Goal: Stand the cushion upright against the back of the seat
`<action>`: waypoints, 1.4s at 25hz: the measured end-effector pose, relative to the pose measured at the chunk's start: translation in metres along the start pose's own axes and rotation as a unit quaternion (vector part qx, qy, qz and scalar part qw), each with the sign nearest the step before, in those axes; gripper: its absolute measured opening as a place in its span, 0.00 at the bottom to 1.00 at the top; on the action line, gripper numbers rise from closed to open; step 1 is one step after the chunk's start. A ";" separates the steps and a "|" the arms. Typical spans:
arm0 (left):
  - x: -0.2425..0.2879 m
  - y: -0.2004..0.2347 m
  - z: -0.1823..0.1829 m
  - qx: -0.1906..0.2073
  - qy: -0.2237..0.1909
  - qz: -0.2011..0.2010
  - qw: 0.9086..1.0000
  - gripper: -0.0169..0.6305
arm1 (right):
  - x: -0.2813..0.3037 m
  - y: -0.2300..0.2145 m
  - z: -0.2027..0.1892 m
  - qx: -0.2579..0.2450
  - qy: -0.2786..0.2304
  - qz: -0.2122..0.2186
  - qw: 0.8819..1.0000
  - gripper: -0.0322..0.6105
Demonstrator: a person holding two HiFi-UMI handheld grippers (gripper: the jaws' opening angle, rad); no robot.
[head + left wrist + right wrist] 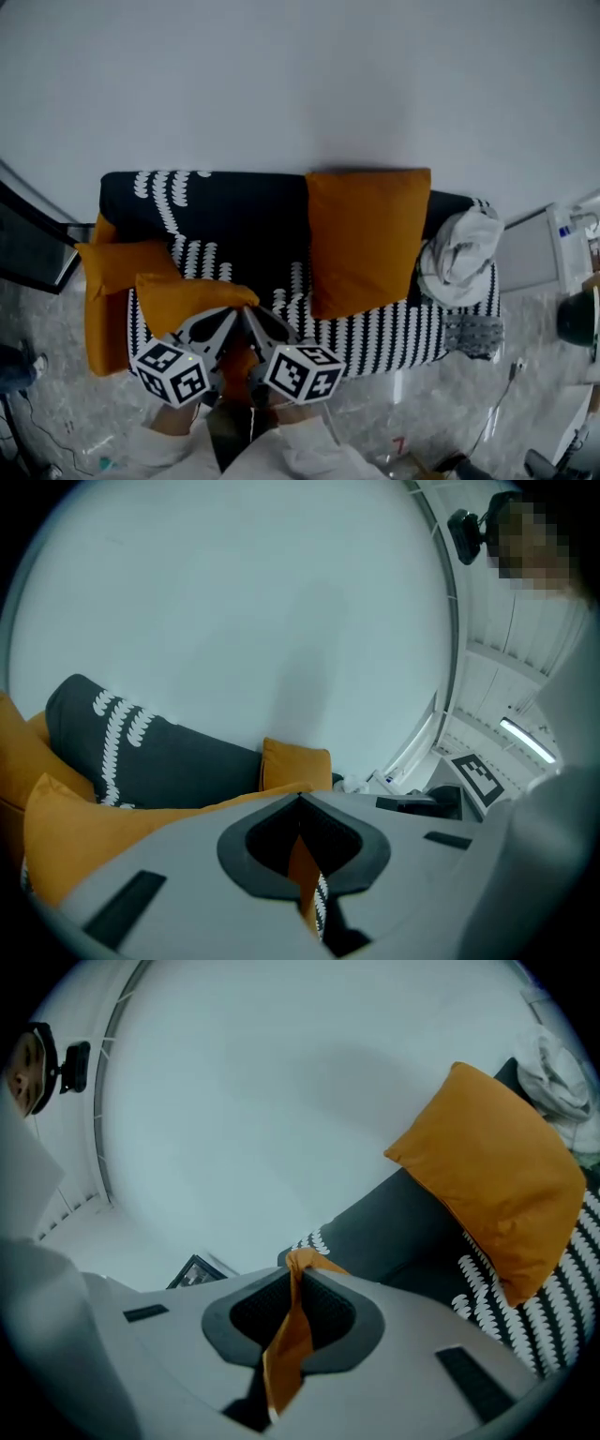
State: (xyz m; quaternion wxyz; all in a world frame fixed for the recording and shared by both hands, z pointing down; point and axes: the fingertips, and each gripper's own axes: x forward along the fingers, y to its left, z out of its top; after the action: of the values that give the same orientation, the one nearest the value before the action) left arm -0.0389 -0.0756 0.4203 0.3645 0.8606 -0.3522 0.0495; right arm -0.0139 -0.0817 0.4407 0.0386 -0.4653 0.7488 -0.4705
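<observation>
On the black-and-white patterned sofa [394,333], a small orange cushion [187,294] is lifted at the front left of the seat. Both grippers pinch its near edge side by side. My left gripper [228,317] is shut on orange fabric [302,869], and the cushion's body [103,825] spreads to the left. My right gripper [253,319] is shut on a fold of the same fabric [289,1335]. A larger orange cushion [367,239] [497,1171] stands upright against the sofa back [234,202], to the right of the grippers.
Another orange cushion [114,267] rests against the left armrest. A crumpled white cloth bundle [461,248] lies at the sofa's right end, with a grey knitted piece [474,334] below it. A white unit [539,246] stands to the right and a pale wall [300,75] behind.
</observation>
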 end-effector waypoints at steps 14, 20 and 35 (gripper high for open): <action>-0.050 -0.004 0.052 0.034 -0.056 0.004 0.998 0.04 | -0.008 0.069 -0.001 -0.058 0.019 0.038 0.997 0.12; -0.066 -0.010 0.066 0.044 -0.070 -0.007 0.997 0.04 | -0.009 0.098 0.018 -0.086 0.001 0.053 0.995 0.12; -0.071 -0.014 0.114 0.064 -0.115 -0.027 0.991 0.04 | -0.001 0.139 0.062 -0.160 -0.008 0.090 0.983 0.12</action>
State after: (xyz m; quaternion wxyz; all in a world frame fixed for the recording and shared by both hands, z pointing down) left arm -0.1020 -0.1041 0.3044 0.2668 0.8915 -0.3643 -0.0368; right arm -0.0748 -0.1049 0.3033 0.0114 -0.3999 0.8529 -0.3353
